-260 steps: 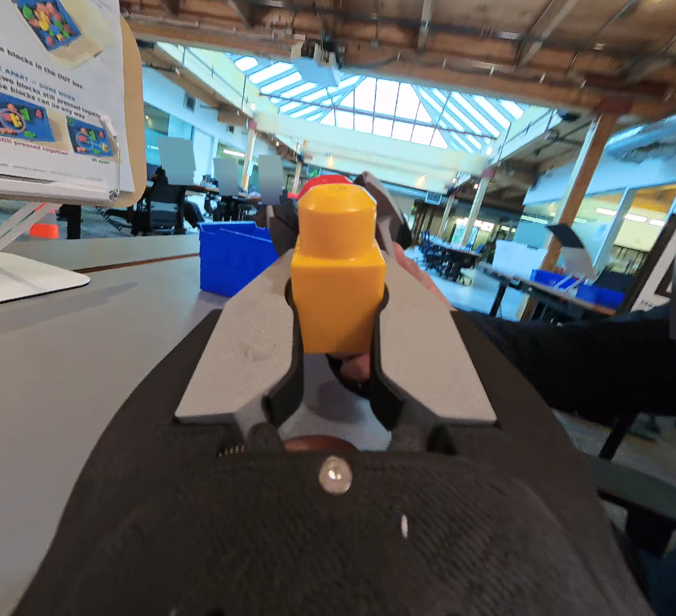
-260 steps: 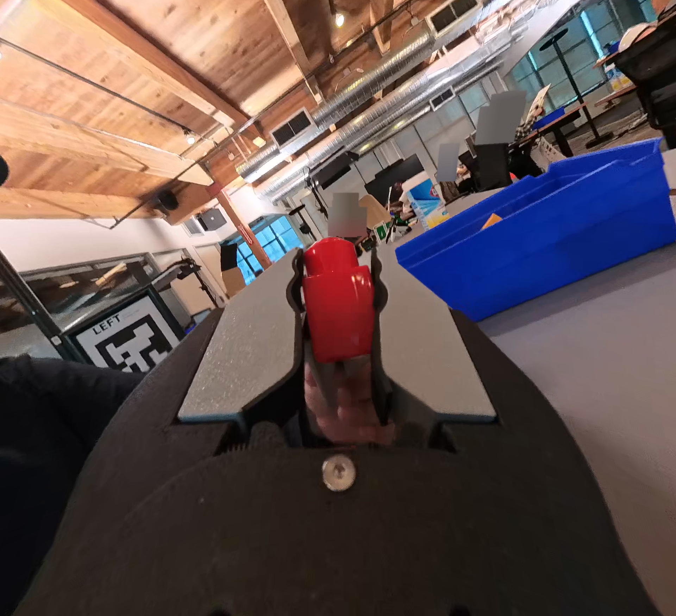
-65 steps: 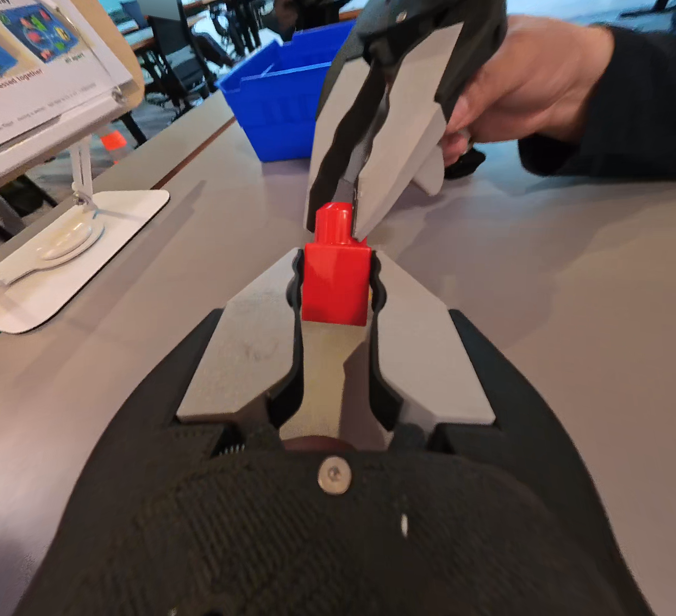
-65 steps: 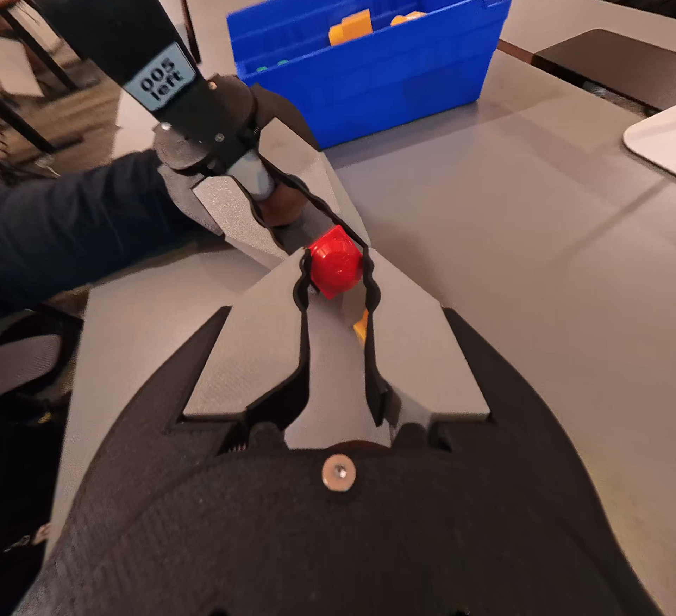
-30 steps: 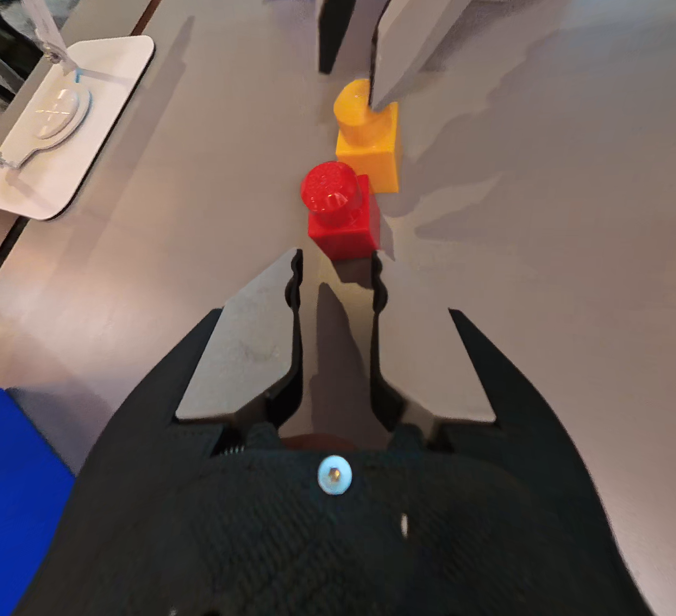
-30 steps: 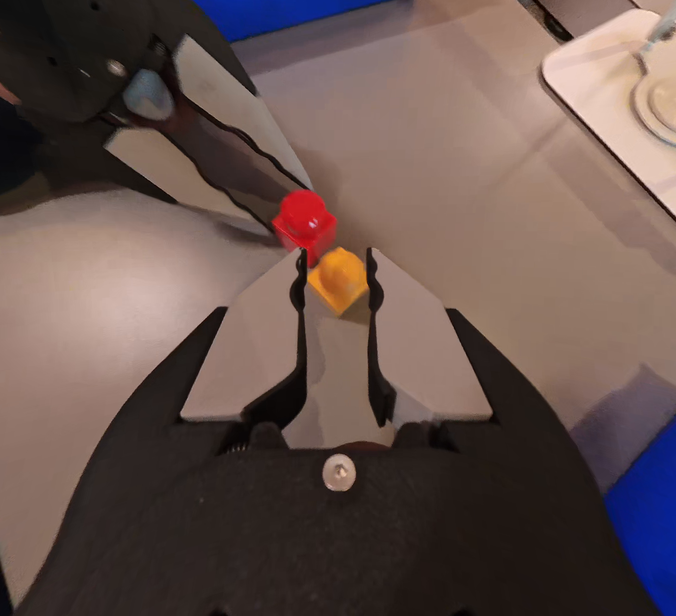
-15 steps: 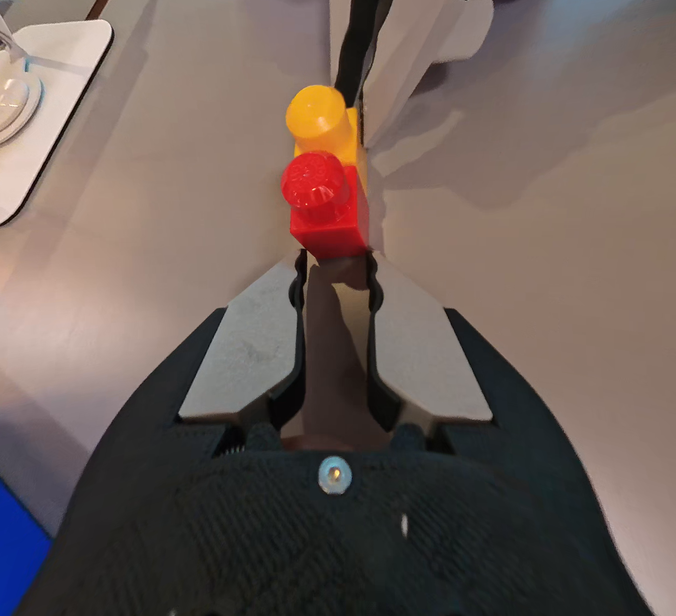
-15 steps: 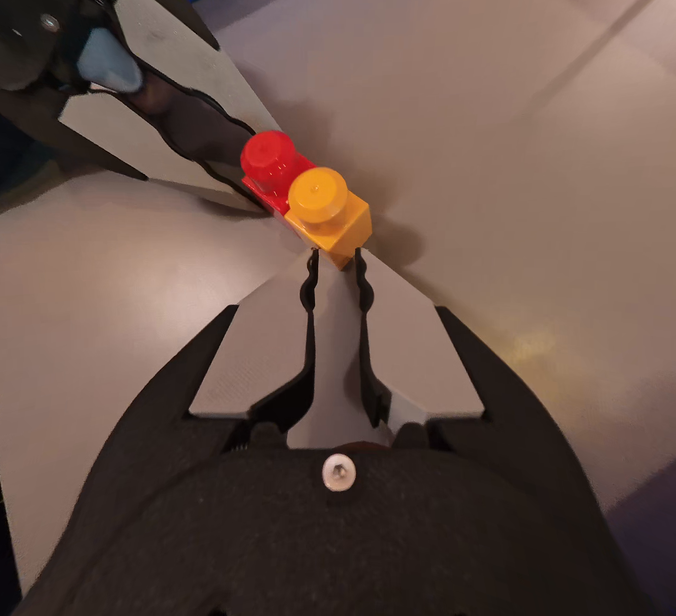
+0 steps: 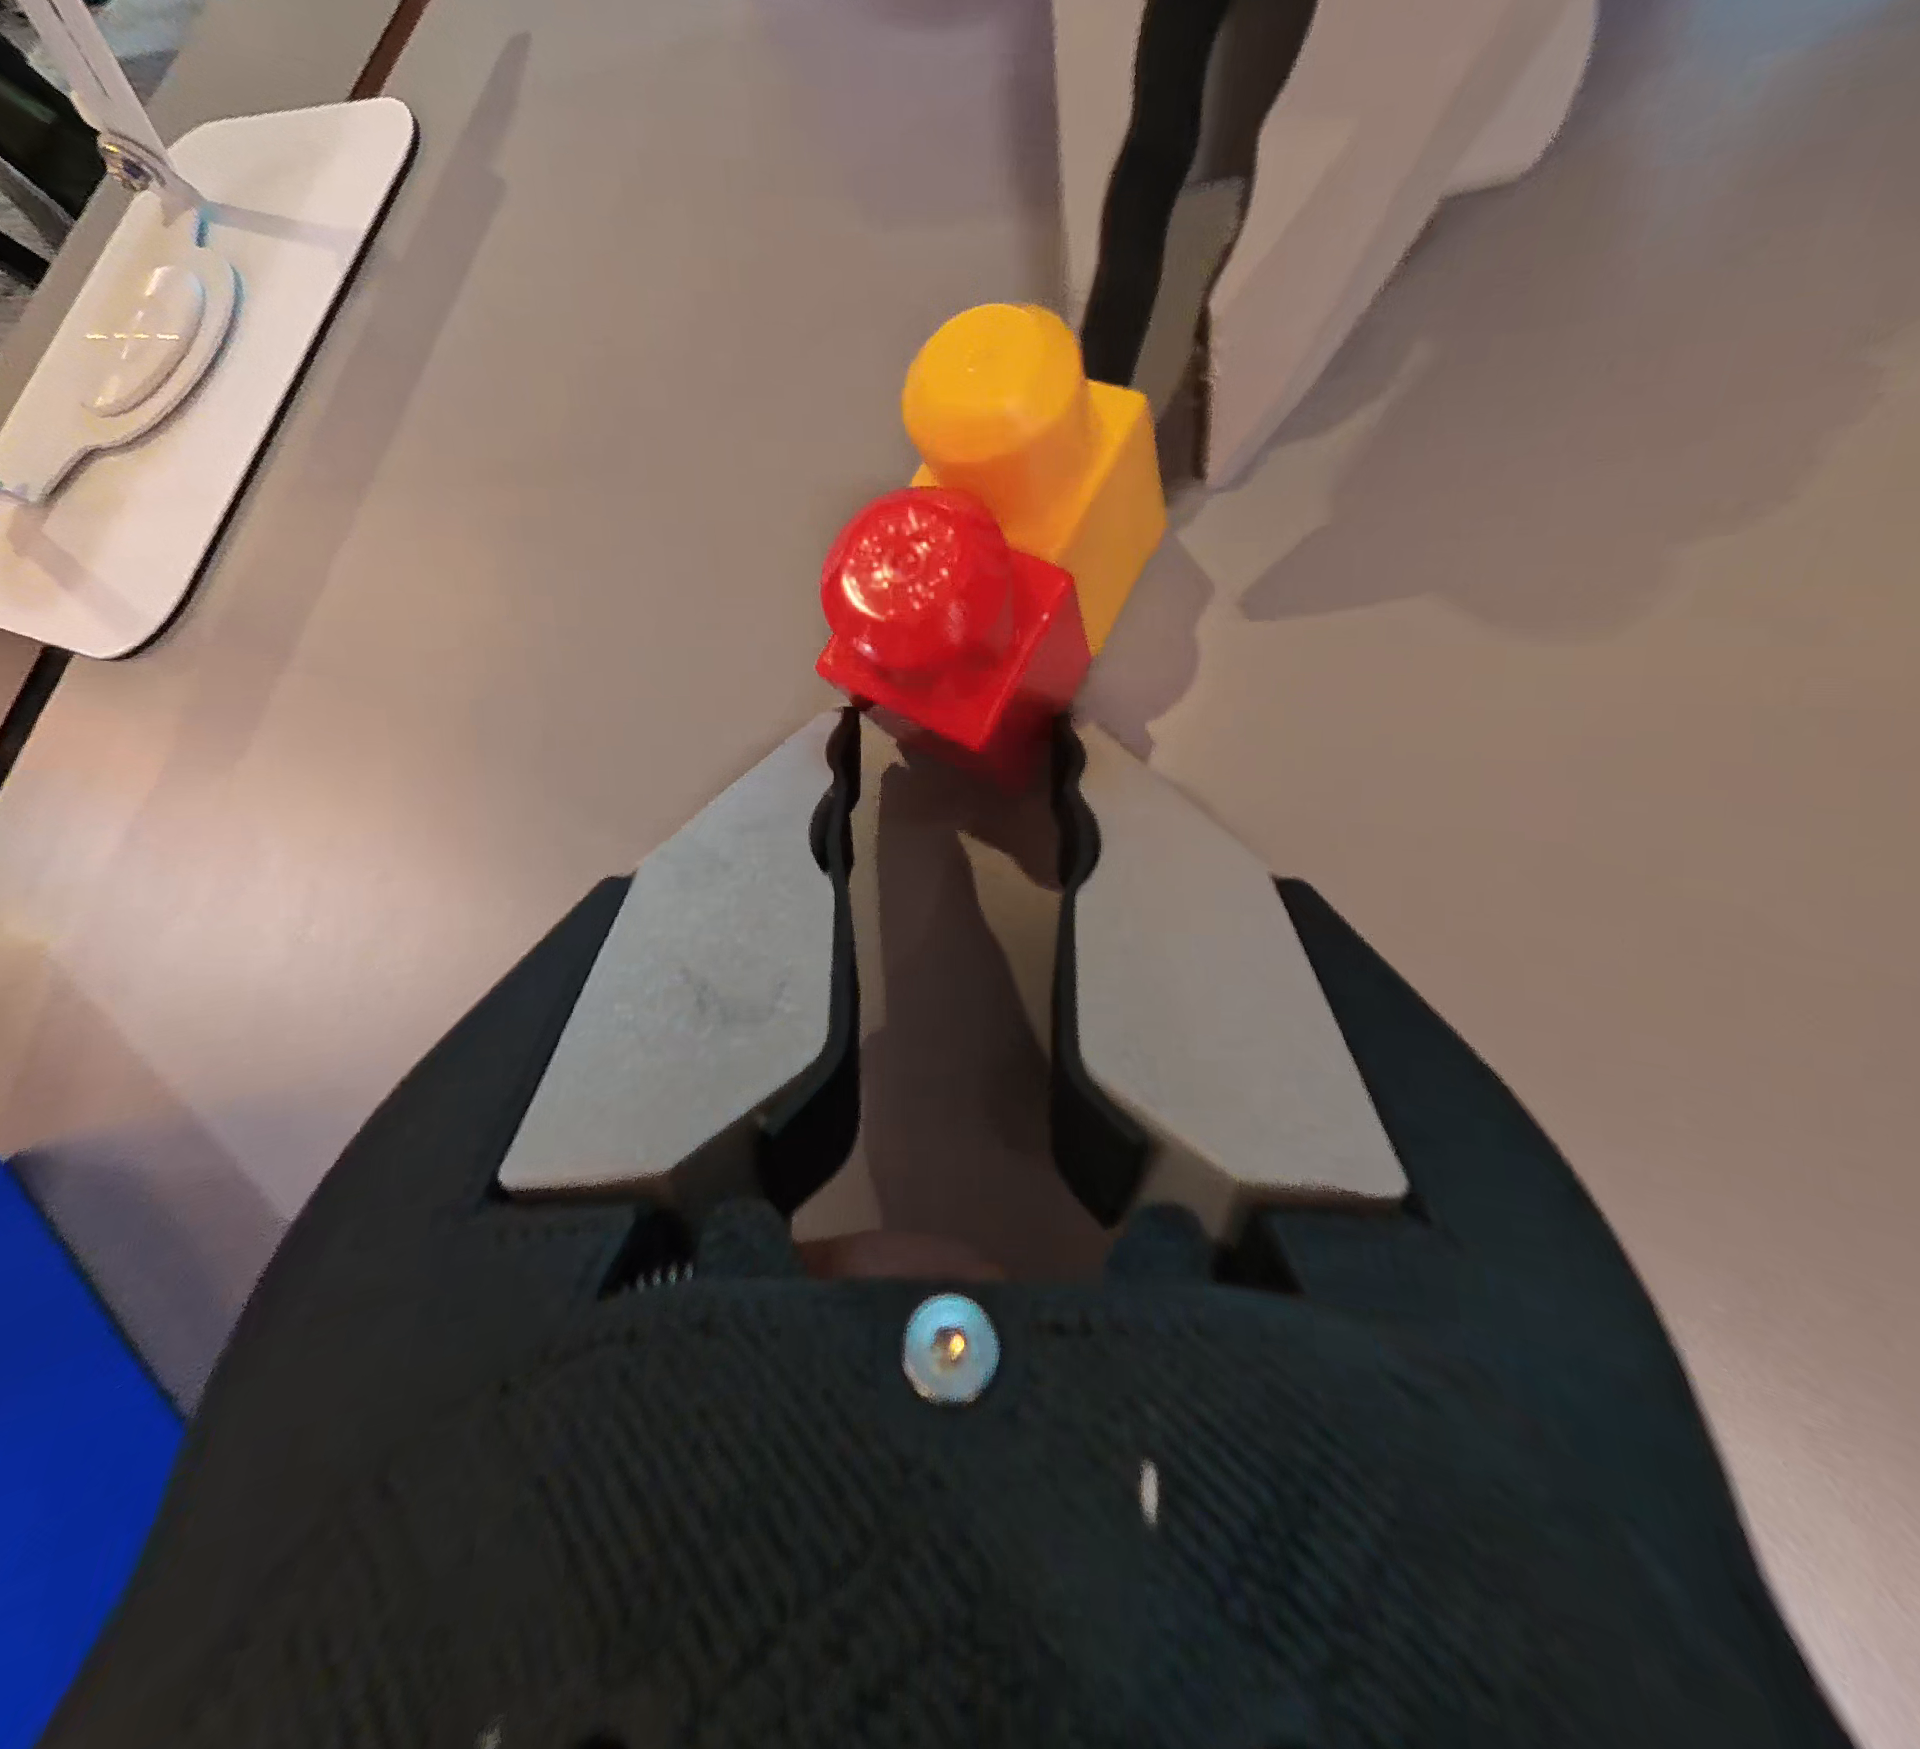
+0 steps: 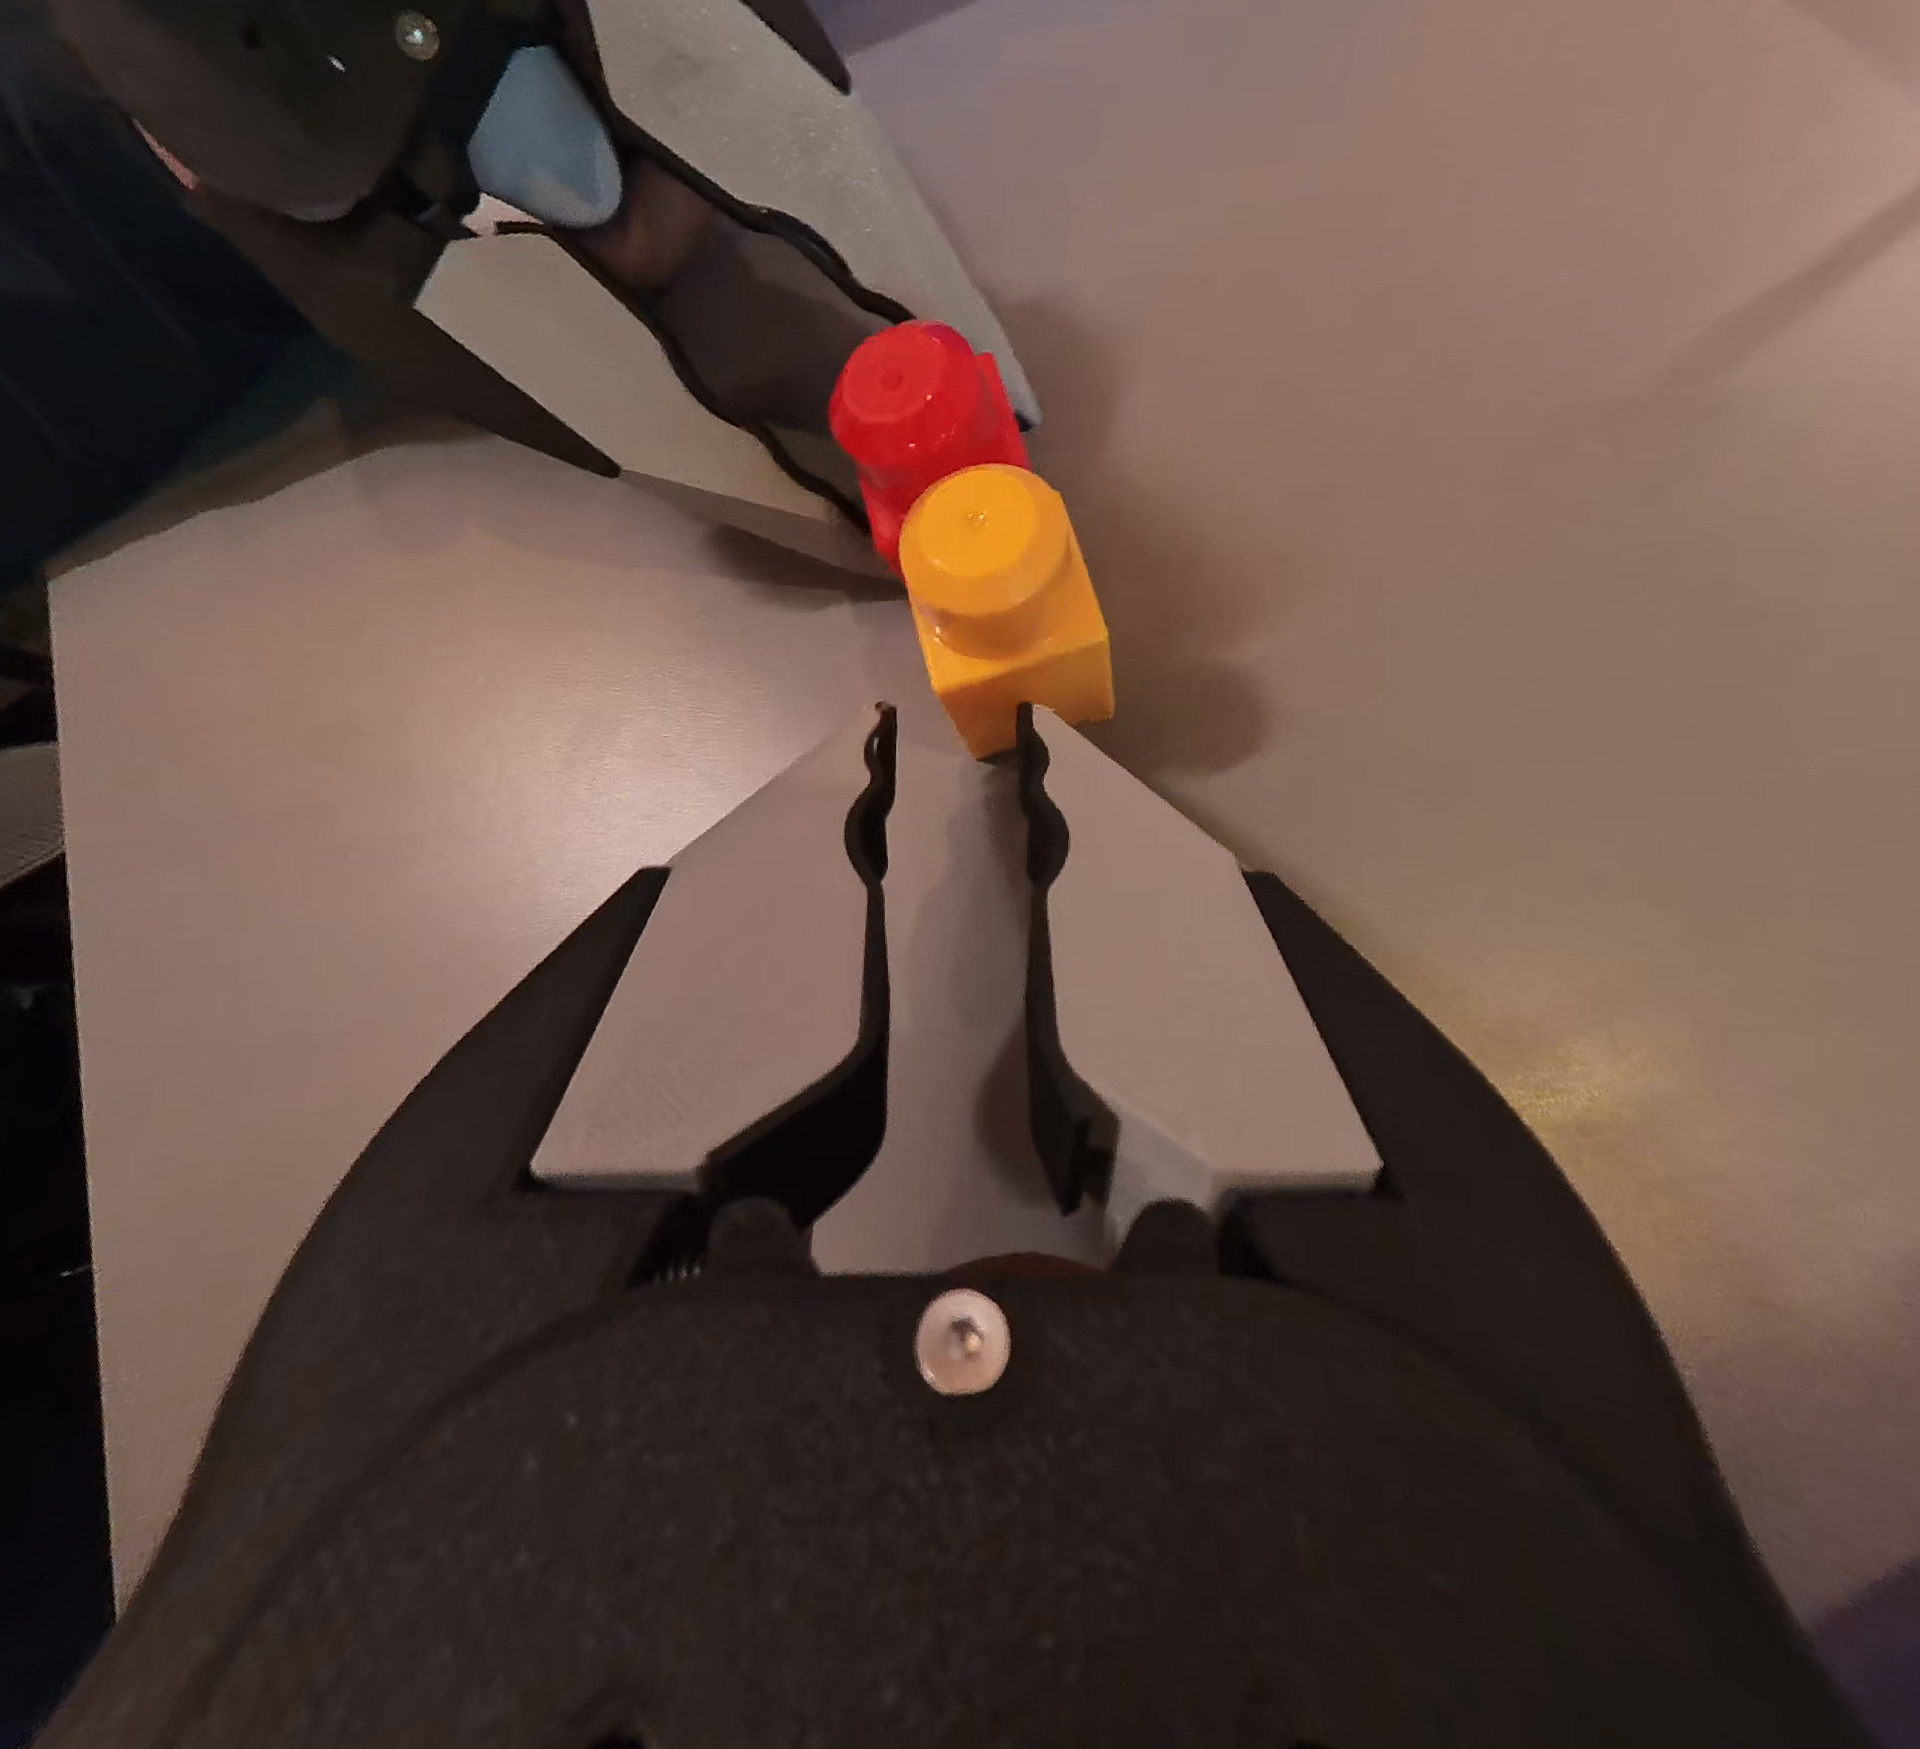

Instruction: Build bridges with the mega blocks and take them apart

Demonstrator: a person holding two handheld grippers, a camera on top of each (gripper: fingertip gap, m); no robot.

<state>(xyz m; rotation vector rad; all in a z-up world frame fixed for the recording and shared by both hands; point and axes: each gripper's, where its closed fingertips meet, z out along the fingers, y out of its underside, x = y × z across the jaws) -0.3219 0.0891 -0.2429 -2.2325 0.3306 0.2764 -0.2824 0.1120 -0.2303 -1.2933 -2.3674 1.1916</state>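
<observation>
Two mega blocks, one red block (image 9: 951, 629), one yellow block (image 9: 1049, 452), two claws, left claw (image 9: 951, 743), right claw (image 10: 951, 728), one white stand base (image 9: 177, 369).

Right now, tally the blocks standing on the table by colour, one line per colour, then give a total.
Red block: 1
Yellow block: 1
Total: 2, standing upright side by side on the grey table, between the left claw and the right claw, neither one gripped.
</observation>
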